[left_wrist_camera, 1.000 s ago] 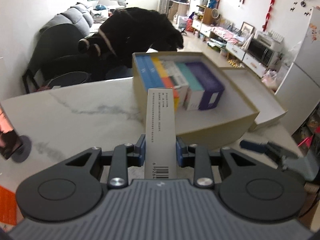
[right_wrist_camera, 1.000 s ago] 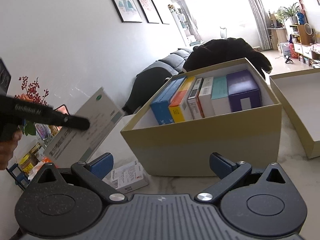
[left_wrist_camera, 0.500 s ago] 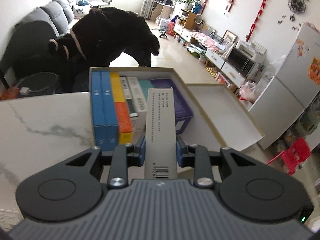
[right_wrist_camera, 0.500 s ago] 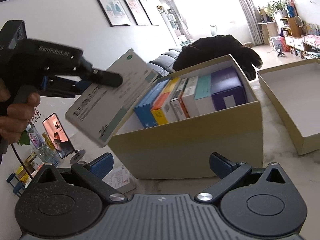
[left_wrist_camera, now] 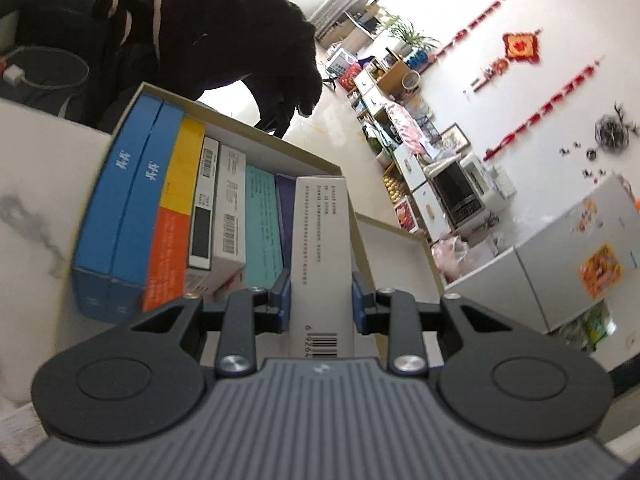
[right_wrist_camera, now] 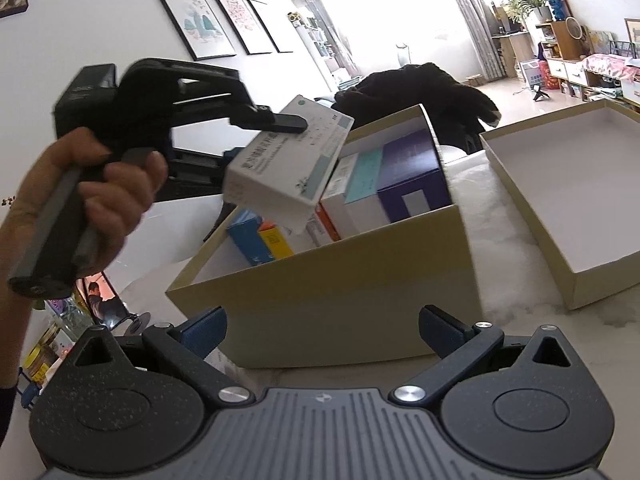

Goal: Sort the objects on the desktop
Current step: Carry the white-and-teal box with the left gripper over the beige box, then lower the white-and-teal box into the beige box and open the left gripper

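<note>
- Left gripper (left_wrist_camera: pixel 322 304): my fingers clamp the white carton (left_wrist_camera: pixel 322 256), tilted above the cardboard box (right_wrist_camera: pixel 340 300).
- Right gripper (right_wrist_camera: pixel 322 330): jaws spread wide, holding nothing, near the box's front wall.

– What is seen at the centre of the left wrist view?
– A white carton (left_wrist_camera: pixel 322 256) with grey print and a barcode is held above the open beige box (left_wrist_camera: pixel 362 240), tilted.
– And inside the box?
– Blue, yellow-orange, white, teal and purple packs (left_wrist_camera: pixel 188 208) are stood side by side, filling its left part.
</note>
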{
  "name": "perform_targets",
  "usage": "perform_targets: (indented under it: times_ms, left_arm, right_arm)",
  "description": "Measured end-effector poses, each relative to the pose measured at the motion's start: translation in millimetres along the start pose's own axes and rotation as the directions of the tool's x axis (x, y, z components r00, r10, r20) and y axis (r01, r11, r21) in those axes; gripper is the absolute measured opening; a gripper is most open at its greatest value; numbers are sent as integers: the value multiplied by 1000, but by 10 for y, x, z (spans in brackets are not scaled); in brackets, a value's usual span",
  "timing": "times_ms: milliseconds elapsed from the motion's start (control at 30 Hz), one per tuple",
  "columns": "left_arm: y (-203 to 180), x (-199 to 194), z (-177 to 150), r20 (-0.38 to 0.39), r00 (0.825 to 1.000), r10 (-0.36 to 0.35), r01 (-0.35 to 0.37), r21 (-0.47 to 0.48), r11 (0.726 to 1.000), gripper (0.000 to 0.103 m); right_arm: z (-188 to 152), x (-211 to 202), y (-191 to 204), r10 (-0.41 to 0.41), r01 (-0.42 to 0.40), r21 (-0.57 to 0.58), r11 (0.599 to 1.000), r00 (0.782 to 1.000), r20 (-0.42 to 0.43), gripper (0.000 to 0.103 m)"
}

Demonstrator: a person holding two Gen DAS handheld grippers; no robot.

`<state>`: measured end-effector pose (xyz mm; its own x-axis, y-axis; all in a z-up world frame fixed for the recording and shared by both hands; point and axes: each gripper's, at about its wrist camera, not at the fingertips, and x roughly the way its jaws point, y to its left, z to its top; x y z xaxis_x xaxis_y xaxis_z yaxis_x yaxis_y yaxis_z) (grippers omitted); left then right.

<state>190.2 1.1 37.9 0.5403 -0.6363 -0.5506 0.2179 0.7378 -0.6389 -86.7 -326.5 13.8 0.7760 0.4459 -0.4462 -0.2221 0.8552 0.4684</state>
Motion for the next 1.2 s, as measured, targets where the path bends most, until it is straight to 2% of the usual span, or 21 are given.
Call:
perform_targets:
  times_ms: [167, 333, 500, 667, 933, 1100, 1200]
  left_arm:
    - [38, 216, 26, 24, 999, -29, 30, -72, 997, 27]
    - [118, 397, 61, 35, 995, -91, 96, -177, 980, 27]
    - [221, 580, 59, 44, 989, -143, 150, -268, 952, 27]
    - [311, 706, 21, 41, 986, -159, 163, -333, 929, 27]
    - [235, 789, 34, 70, 986, -152, 166, -309, 936, 27]
    - [134, 797, 84, 104, 989, -101, 124, -236, 964, 27]
    - [31, 797, 91, 119, 991, -53, 71, -155, 985, 29]
  right_arm:
    - [15, 41, -61, -4, 4, 10, 1000, 1000, -12, 103]
    - [52, 41, -84, -18, 18, -6, 1000, 1000, -8, 103]
    - [101, 3, -74, -98, 98, -43, 994, 995, 10, 103]
    - [146, -28, -87, -164, 166, -89, 982, 986, 28, 103]
    - [209, -49, -172, -185, 188, -80, 979, 982, 43, 103]
    - [241, -50, -225, -193, 196, -66, 978, 980, 46, 103]
    - [247, -58, -233, -190, 193, -64, 979, 981, 47, 103]
